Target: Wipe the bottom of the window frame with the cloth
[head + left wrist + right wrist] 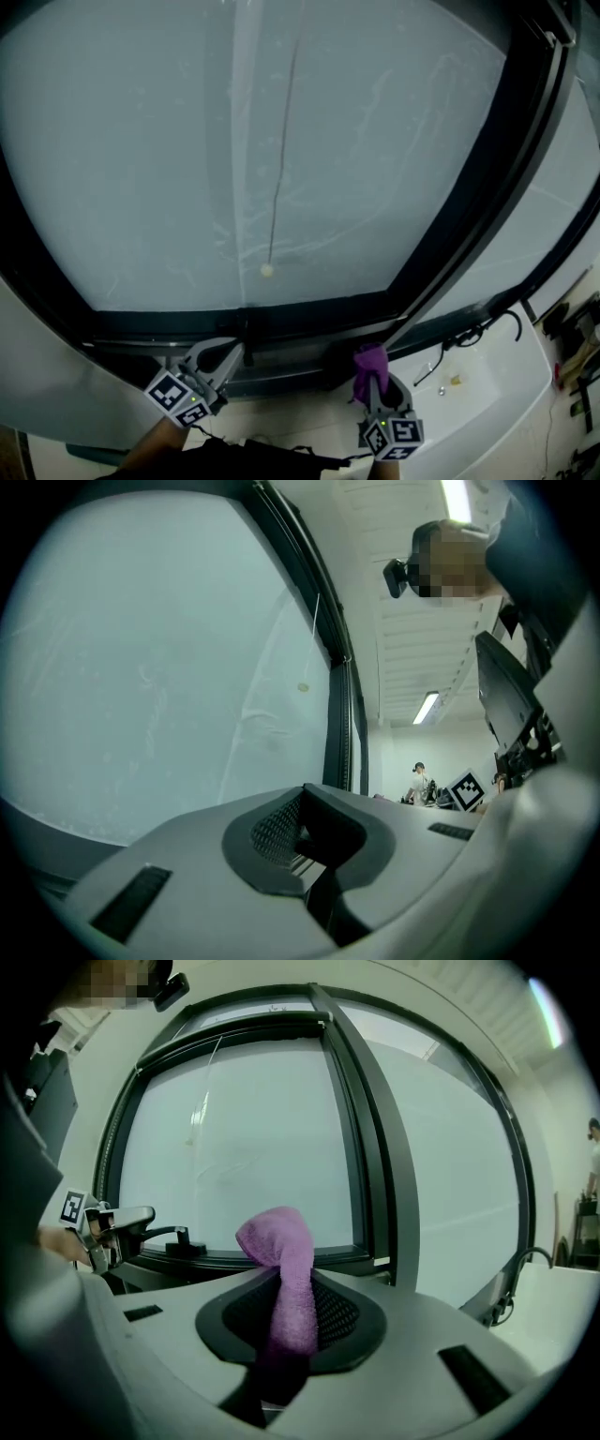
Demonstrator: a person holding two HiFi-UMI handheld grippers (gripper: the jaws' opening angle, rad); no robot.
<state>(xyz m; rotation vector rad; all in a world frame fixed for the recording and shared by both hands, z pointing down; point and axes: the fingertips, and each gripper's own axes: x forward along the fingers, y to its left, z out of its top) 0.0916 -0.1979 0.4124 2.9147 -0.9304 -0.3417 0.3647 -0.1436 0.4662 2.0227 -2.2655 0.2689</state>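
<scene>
In the head view the dark bottom rail of the window frame (300,319) runs under the frosted pane. My right gripper (374,382) sits just below that rail, shut on a purple cloth (369,362) that sticks up past its tips. The right gripper view shows the cloth (284,1252) standing up between the jaws of the right gripper (292,1321), with the frame's bottom rail (281,1260) behind it. My left gripper (234,352) hovers at the rail further left, jaws together and holding nothing. In its own view the left gripper (302,834) points up along the glass.
A thin pull cord ends in a small bead (267,270) in front of the pane. A dark vertical mullion (487,197) splits the window on the right. A white sill (487,384) at the right carries a black cable (492,323) and small bits. A person (418,778) stands far off.
</scene>
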